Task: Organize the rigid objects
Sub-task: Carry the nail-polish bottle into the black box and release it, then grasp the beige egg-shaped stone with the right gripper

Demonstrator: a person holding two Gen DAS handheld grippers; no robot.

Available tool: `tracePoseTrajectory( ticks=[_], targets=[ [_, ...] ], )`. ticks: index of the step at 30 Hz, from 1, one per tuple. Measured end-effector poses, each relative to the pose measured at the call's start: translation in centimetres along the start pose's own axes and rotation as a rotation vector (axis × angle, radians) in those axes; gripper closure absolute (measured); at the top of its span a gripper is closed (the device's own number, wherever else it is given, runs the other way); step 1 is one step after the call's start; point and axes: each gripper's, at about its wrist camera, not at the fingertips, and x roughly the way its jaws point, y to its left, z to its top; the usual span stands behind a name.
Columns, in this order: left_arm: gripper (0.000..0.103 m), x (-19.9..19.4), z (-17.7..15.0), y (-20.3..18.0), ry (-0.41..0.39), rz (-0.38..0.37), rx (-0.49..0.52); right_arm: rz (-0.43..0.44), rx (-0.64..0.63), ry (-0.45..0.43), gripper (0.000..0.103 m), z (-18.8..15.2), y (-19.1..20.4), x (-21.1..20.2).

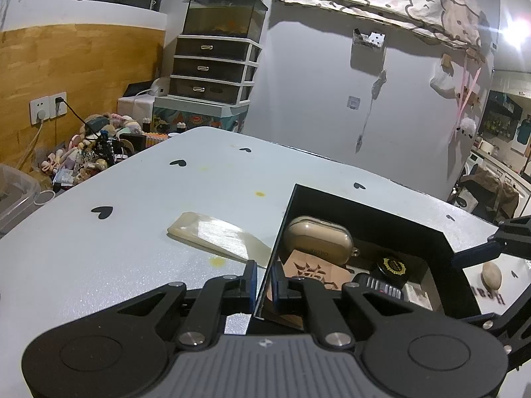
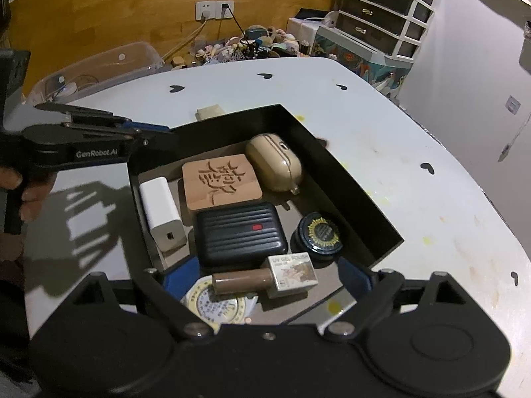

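A black open box (image 2: 361, 195) sits on the pale table (image 2: 431, 152). It holds a carved wooden block (image 2: 220, 182), a tan earbud case (image 2: 273, 162), a white charger (image 2: 162, 214), a dark ribbed case (image 2: 240, 233), a round black tin (image 2: 320, 233), a nail polish bottle (image 2: 265, 278) and a round disc (image 2: 215, 305). My left gripper (image 1: 264, 285) is shut on the box's left wall (image 1: 275, 248); it also shows in the right wrist view (image 2: 156, 131). My right gripper (image 2: 262, 282) is open and empty over the box's near end. A cream flat piece (image 1: 215, 235) lies left of the box.
A small beige pebble (image 1: 491, 275) lies on the table right of the box. A drawer unit (image 1: 212, 66) and a heap of small items (image 1: 93, 152) stand beyond the table's far edge. A clear plastic bin (image 2: 99, 66) sits off the table's left side.
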Motion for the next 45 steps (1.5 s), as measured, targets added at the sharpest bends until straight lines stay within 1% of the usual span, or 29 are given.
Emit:
tracePoseTrajectory(
  ticks=[5,12,18,26,31,38,42,45],
  targets=[
    [0.095,0.1,0.1,-0.2,0.007,0.011,0.025,0.003,0.011,-0.014,0.011,-0.2,0.1,-0.4],
    [0.095,0.1,0.2,-1.2,0.019,0.051,0.113,0.008,0.043,-0.050,0.012,-0.6,0.1,-1.1],
    [0.096,0.2,0.2,-2.2,0.021,0.087,0.195,0.029,0.071,-0.102,0.012,-1.2,-0.1,-2.2],
    [0.098,0.3,0.5,-2.5,0.045,0.073,0.309,0.041,0.147,-0.148,0.012,-2.3,-1.0,-3.1],
    [0.099,0.4,1.0,-2.1,0.074,0.043,0.315,0.050,0.194,-0.168,0.012,-3.1,-1.4,-3.3],
    [0.099,0.8,1.2,-2.0,0.082,0.043,0.292,0.047,0.256,-0.213,0.012,-4.2,-2.0,-4.6],
    [0.098,0.9,1.2,-1.9,0.080,0.039,0.275,0.024,0.288,-0.236,0.012,-4.8,-2.3,-5.4],
    [0.098,1.1,1.3,-1.8,0.078,0.036,0.272,-0.015,0.316,-0.252,0.011,-5.6,-2.7,-5.9]
  ],
)
